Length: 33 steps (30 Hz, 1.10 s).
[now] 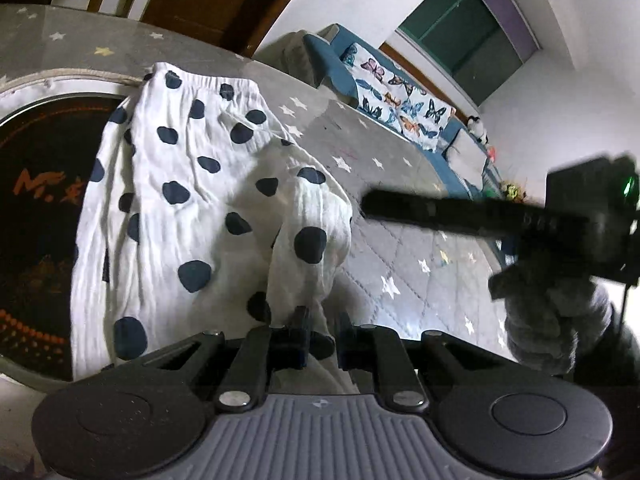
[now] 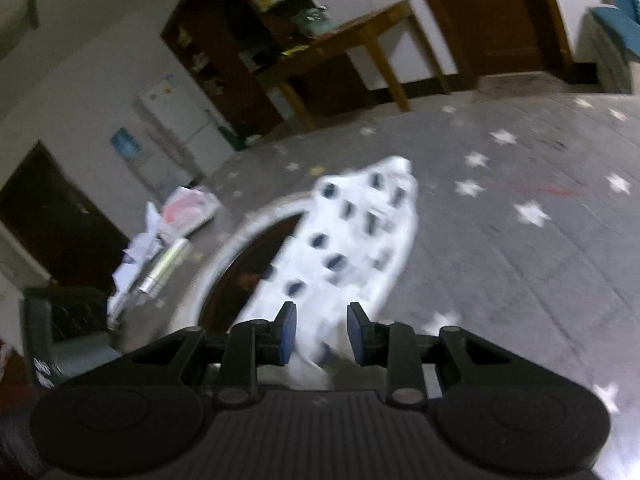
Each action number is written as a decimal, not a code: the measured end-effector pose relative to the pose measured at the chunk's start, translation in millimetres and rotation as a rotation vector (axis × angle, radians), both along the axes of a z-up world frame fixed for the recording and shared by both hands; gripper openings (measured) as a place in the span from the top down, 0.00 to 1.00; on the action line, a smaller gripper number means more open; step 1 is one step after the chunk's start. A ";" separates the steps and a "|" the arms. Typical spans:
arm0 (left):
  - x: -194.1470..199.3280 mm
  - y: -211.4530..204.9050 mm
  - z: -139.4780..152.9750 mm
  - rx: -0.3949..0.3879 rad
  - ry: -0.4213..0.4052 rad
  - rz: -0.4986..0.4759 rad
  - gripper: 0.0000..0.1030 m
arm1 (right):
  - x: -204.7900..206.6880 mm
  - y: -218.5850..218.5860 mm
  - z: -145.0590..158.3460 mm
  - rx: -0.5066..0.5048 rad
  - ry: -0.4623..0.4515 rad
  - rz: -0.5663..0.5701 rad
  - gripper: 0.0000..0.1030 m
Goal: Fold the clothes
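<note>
A white garment with dark blue dots (image 1: pixel 176 200) lies on a grey star-print table cover (image 1: pixel 400 248). Its elastic waistband is at the far end. My left gripper (image 1: pixel 320 340) is shut on a bunched fold of the garment's near end and lifts it off the table. My right gripper (image 2: pixel 322 334) is open, its blue-padded fingers apart above the garment's near end (image 2: pixel 352 232); no cloth sits between them. The right gripper also shows in the left wrist view (image 1: pixel 460 212) as a dark bar to the right of the lifted fold.
A round dark inset with a white rim (image 1: pixel 36 208) sits under the garment's left side. Crumpled papers and a silver tube (image 2: pixel 164 240) lie at the table's far left. A blue sofa with butterfly cushions (image 1: pixel 400 100) stands beyond the table. A wooden table (image 2: pixel 352 40) stands behind.
</note>
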<state>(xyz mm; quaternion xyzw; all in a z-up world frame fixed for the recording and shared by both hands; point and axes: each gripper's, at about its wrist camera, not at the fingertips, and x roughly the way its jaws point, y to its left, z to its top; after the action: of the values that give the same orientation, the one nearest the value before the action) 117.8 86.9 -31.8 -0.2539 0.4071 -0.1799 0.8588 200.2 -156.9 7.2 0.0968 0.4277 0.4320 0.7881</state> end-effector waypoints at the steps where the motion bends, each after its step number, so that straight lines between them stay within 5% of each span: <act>1: -0.7 2.1 -1.1 -0.013 0.001 0.000 0.86 | -0.2 -4.4 -5.5 -0.010 0.010 -0.009 0.73; 8: 1.8 10.2 -6.7 -0.081 0.013 0.018 0.86 | -4.8 -4.4 -41.4 0.014 0.116 0.019 0.73; 15: -9.2 16.8 -2.9 -0.091 0.007 0.034 0.84 | -8.6 10.7 -50.3 0.073 0.125 0.055 0.73; 18: -13.3 20.0 -1.6 -0.093 0.009 0.047 0.82 | -19.9 10.1 -36.3 0.032 0.048 0.031 0.88; 25: -33.4 17.8 10.1 -0.018 -0.023 0.022 0.74 | -46.3 8.7 -3.5 -0.065 -0.134 -0.025 0.93; 29: -47.6 7.6 15.0 0.067 -0.045 -0.020 0.74 | -77.4 -0.9 19.8 -0.245 -0.320 -0.111 0.94; 33: -61.7 -0.9 18.8 0.152 -0.068 -0.037 0.74 | -72.1 -22.0 10.4 -0.244 -0.242 -0.139 0.93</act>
<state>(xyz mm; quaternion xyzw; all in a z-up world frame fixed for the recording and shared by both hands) 56.1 86.0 -13.0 -0.1742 0.3948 -0.1726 0.8854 128.1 -178.8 17.7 -0.0230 0.3712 0.3299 0.8677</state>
